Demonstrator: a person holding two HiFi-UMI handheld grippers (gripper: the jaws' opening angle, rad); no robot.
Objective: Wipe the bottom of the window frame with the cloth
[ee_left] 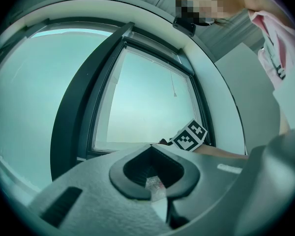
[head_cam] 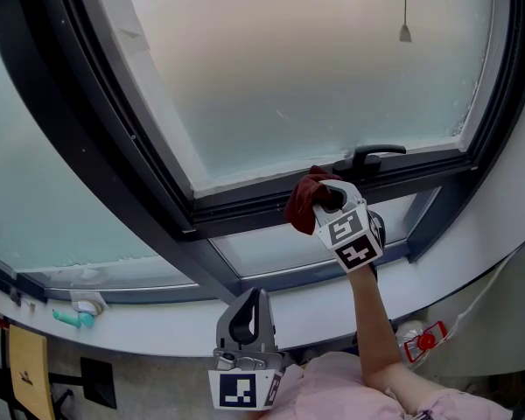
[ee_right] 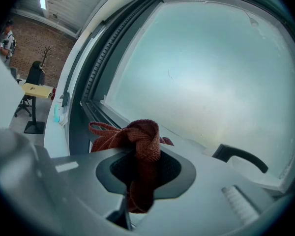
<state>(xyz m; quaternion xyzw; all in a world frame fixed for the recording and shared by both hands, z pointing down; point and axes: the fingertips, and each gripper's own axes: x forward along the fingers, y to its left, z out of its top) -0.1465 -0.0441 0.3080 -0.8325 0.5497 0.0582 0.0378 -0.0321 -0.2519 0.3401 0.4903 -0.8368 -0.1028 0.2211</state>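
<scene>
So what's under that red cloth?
The cloth, pinched in the right gripper's jaws, lies against the dark bottom rail of the window frame. The bit of rail directly underneath is covered.

My right gripper [head_cam: 330, 196] holds the cloth [head_cam: 303, 201] at the bottom of the window frame [head_cam: 236, 208], left of the handle [head_cam: 373, 155]; my left gripper [head_cam: 248, 303] sits lower, before the sill [head_cam: 157, 331]

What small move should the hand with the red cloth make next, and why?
Probably slide the right gripper leftward along the bottom frame rail. Its jaws grip the dark red cloth, which seems to rest on that rail beside the window handle, and most of the rail lies to its left.
</scene>
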